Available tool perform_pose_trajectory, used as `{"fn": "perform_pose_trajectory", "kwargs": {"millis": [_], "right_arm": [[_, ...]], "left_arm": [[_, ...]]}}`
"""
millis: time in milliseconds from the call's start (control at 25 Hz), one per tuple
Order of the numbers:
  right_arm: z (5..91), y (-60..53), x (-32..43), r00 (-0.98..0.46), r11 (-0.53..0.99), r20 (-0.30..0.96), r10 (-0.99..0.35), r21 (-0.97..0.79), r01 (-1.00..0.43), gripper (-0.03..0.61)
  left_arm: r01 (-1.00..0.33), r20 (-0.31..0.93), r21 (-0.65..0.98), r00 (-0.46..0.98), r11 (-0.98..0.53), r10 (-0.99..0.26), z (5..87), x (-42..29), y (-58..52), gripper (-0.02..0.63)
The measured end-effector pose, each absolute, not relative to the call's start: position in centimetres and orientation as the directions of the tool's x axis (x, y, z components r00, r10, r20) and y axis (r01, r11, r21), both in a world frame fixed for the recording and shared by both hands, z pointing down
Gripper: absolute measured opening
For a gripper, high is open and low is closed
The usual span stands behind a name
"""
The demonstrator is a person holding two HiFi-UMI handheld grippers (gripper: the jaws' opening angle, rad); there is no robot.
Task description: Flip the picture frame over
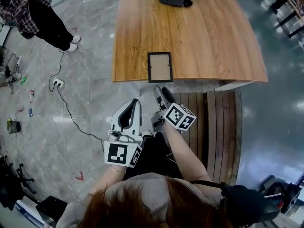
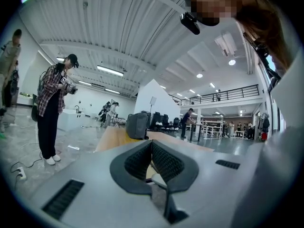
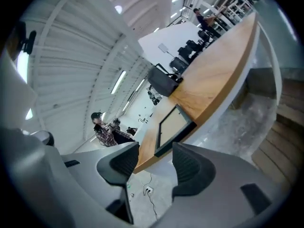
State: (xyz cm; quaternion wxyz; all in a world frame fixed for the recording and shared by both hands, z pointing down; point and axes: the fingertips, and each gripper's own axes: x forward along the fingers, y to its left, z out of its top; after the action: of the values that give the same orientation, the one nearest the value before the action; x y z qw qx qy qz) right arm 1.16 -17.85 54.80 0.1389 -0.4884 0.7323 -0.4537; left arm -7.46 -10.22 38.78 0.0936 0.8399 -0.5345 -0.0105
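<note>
The picture frame point(image 1: 159, 67) lies flat at the near edge of the wooden table point(image 1: 213, 37), in the middle of the head view, where it can probably be reached from the edge. Both grippers hang below it, well apart from the table. The left gripper point(image 1: 134, 103) has its jaws together on nothing. The right gripper point(image 1: 162, 91) has its jaws wide apart and empty, aimed towards the frame, seemingly readied to take its rim.

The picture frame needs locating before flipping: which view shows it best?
The head view: the picture frame lies whole and unblocked near the table's front edge. The right gripper view shows it slanted and foreshortened. The left gripper view hardly shows it.
</note>
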Motion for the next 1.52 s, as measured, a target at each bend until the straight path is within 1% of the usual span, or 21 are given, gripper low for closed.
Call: {"fn": "perform_pose_trajectory", "kwargs": {"millis": [160, 320, 520, 800, 1200, 1400, 1520], "right_arm": [[55.9, -18.9, 2.2, -0.436, 0.039, 0.208, -0.875, -0.869, -0.492, 0.209], [56.8, -20.0, 2.5, -0.403, -0.023, 0.177, -0.898, -0.934, -0.358, 0.209], [57.6, -21.3, 2.5, -0.373, -0.074, 0.179, -0.910, -0.957, -0.279, 0.209], [59.0, -22.3, 3.0, -0.322, -0.151, 0.184, -0.929, -0.981, -0.124, 0.209], [60.0, -22.5, 2.9, -0.292, -0.181, 0.185, -0.938, -0.983, -0.042, 0.207], [59.8, -22.8, 2.6, -0.322, -0.168, 0.178, -0.930, -0.984, -0.059, 0.206], [60.1, -22.8, 2.8, -0.304, -0.184, 0.198, -0.932, -0.980, -0.075, 0.204]], "left_arm": [[-0.896, 0.103, 0.172, 0.430, -0.410, -0.897, 39.6, -7.5, -9.9, 0.006], [-0.896, 0.121, 0.175, 0.431, -0.408, -0.894, 40.4, -7.6, -9.9, 0.006], [-0.893, 0.134, 0.174, 0.439, -0.415, -0.889, 40.8, -7.4, -10.0, 0.006], [-0.889, 0.123, 0.176, 0.446, -0.423, -0.886, 40.5, -6.9, -9.8, 0.006], [-0.903, 0.136, 0.161, 0.421, -0.399, -0.897, 41.1, -8.0, -9.8, 0.006], [-0.901, 0.146, 0.164, 0.424, -0.401, -0.894, 41.3, -7.9, -9.8, 0.006], [-0.901, 0.156, 0.168, 0.425, -0.400, -0.892, 41.7, -7.9, -9.8, 0.006]]}}
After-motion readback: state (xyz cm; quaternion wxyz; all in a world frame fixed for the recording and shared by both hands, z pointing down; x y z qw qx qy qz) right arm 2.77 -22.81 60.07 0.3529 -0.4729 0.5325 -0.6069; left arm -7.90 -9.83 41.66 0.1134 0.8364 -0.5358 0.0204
